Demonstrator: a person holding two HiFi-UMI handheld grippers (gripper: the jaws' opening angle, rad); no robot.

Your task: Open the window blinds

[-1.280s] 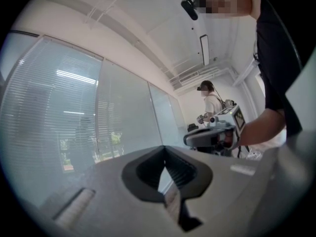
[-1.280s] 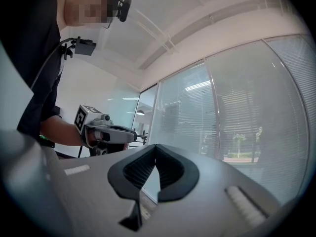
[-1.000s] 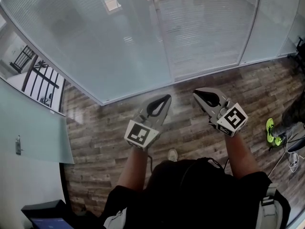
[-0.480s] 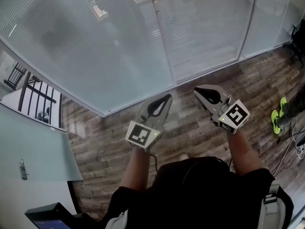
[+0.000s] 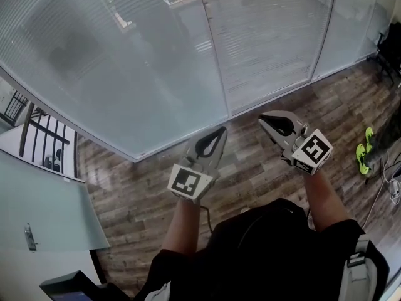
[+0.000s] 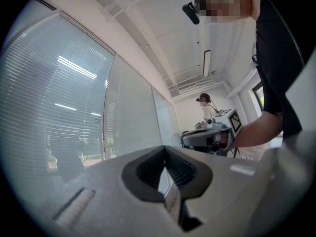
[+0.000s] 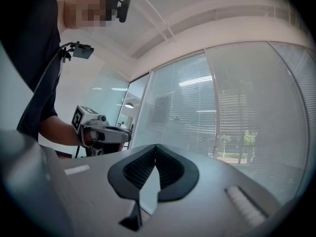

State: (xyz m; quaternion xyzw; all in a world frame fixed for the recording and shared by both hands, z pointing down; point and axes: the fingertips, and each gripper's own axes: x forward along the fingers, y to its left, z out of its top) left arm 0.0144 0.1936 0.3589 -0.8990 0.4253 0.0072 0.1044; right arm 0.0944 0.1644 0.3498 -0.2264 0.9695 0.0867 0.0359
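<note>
We stand on a dark wood-plank floor (image 5: 144,187) running up to the glass wall (image 5: 156,74); right of that wall, bright green shoes (image 5: 363,152) and loose cables (image 5: 390,193) rest on the planks.

The window blinds (image 5: 156,86) were seen as pale horizontal slats, lowered over the whole height of a glazed wall and reaching down to the wooden floor (image 5: 125,187). They were divided by slim upright frame posts (image 5: 215,55) into a wide left panel (image 5: 94,55), a middle panel (image 5: 269,36) and a narrow right panel (image 5: 354,24). The slats were laid level and close together, hung flat behind the glass. In the right gripper view, light and some greenery were dimly made out between the slats; whether they were turned fully shut could not be told. Ceiling lights were mirrored as bright streaks across them.
</note>
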